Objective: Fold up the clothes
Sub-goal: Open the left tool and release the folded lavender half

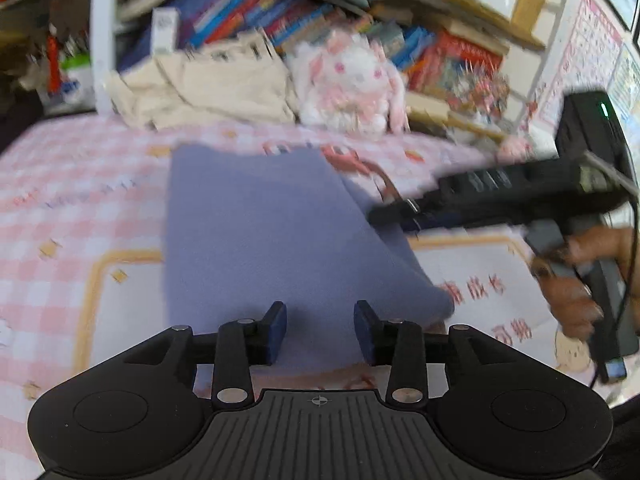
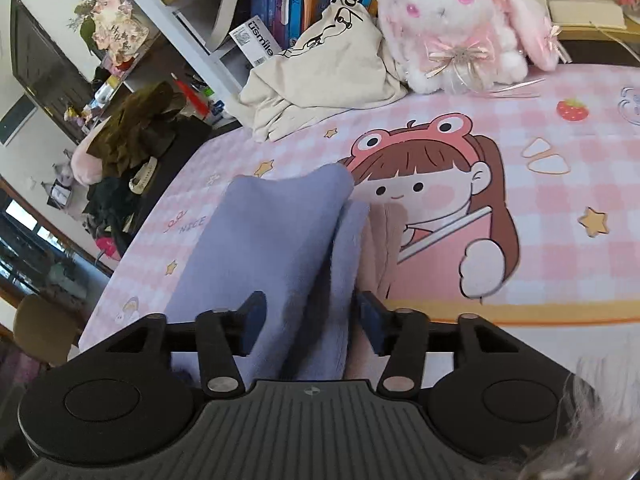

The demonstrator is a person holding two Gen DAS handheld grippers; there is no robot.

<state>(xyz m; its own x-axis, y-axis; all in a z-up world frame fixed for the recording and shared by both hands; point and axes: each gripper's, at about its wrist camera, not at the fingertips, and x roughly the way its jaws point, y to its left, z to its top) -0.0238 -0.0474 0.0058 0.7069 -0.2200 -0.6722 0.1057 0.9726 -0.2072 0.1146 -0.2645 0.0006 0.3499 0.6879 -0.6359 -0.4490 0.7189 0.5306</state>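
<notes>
1. The left gripper sits nearest, jaws open, at the near edge of the blue cloth, gripping nothing.
2. The right gripper has its jaws open, straddling the cloth's doubled right edge without pinching it.
3. The cloth lies partly folded on the pink checked bench, over the cartoon girl print.
4. It looks soft, light and floppy; a corner or the doubled edge seems the best place to grip.
5. Farther off lie a cream bag and a plush rabbit.
6. Only the left view shows the right hand; only the right view shows the layered edge sharply.
</notes>
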